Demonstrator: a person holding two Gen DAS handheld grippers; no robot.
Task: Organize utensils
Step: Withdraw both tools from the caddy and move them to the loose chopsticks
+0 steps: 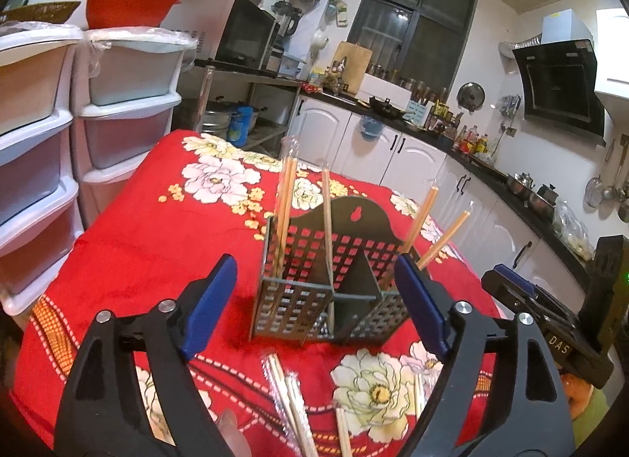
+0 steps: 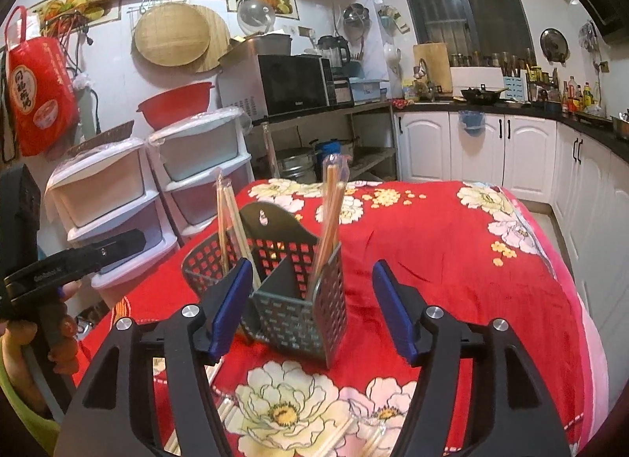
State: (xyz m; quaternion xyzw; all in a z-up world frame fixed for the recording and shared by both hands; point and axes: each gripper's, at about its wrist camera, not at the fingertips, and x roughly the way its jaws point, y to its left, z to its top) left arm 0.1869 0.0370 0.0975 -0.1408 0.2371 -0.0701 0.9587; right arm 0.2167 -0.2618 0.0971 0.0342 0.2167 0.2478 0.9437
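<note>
Left claw [image 1: 316,307] wide, nothing between the pads. Right claw [image 2: 312,309] also wide and empty. Both hang just short of the perforated holder [image 1: 326,280] on the red floral bench [image 1: 137,244].

Wrapped chopsticks [image 1: 286,201] stand in its compartments; loose pairs [image 1: 291,406] lie on the cloth below the claws.

Risk: slippery wrappers may slide from the pads; a stray finger could tip the light holder.

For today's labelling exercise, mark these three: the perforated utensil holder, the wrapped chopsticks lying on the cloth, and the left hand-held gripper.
utensil holder [image 1: 289,309], left wrist view, front perforated wall.
wrapped chopsticks [image 1: 293,402], left wrist view, mid-length of the bundle.
left hand-held gripper [image 1: 314,305], left wrist view, midway between its blue fingertips.
</note>
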